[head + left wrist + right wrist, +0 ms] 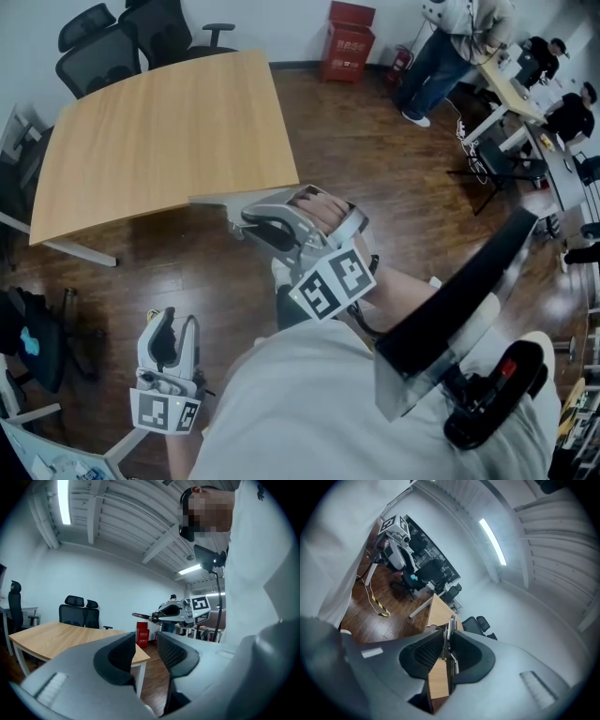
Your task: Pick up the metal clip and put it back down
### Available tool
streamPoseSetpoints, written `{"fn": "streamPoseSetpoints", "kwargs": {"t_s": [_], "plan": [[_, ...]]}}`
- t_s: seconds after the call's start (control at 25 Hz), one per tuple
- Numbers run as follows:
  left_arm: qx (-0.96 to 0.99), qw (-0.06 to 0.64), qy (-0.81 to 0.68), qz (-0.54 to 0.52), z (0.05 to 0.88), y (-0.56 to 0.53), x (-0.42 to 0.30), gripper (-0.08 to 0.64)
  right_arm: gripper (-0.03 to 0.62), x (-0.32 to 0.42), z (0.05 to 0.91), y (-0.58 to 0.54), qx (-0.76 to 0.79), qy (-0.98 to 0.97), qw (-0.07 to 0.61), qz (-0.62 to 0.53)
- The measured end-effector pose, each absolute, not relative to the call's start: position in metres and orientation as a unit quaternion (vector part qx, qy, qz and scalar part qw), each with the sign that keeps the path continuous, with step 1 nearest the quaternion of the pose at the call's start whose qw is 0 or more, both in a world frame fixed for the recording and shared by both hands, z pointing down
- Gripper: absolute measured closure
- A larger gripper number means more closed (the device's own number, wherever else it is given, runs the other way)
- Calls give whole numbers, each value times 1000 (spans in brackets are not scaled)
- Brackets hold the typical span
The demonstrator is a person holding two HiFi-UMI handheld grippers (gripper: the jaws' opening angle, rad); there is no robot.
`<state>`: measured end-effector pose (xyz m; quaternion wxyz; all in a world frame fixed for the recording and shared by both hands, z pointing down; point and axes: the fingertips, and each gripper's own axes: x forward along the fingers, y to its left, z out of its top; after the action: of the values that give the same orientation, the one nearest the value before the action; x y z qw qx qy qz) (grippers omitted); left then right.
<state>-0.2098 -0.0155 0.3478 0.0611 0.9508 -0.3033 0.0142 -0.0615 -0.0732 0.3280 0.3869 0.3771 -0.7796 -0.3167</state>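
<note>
between the jaws of the right gripper (446,641) sits the metal clip (450,625), pinched edge-on. the jaws are closed down to the clip's own thickness, and its spring and thin metal arms stick out past the tips. the left gripper view shows the same thing from the side: the clip pokes forward from the right gripper's nose, in the air and touching nothing.

by my reading the pick-up is done and the clip is held aloft, so the putting-down half is what remains. the wooden table (159,131) lies just ahead of and below the right gripper's tips. the next move would call for carrying the clip forward over that edge and lowering it until it touches. the jaws should part only once it rests, or a thin sprung piece like this could skid or tip.

the person's hand (319,208) wraps the right gripper's handle, forearm reached out in front of the body, jaws aimed toward the table's near corner. the left gripper (145,651) hangs low at the person's left side, well apart from the right one. its jaws stand moderately apart with nothing between them.
</note>
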Motion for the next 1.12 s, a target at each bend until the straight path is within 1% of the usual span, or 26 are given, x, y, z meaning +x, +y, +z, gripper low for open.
{"fn": "streamPoseSetpoints", "kwargs": {"t_s": [0.2,0.4,0.72,1.12], "plan": [[950,66,-305,22,350,-32,-203,430,517,-50,333,-95,377,-781,388,-313],[947,68,-312,28,353,-55,-192,430,517,-27,360,-139,371,-781,397,-308],[935,77,-343,42,348,-107,-160,430,518,33,443,-247,341,-781,432,-294],[915,98,-385,76,340,-173,-143,430,518,62,572,-388,284,-779,482,-282]]}}
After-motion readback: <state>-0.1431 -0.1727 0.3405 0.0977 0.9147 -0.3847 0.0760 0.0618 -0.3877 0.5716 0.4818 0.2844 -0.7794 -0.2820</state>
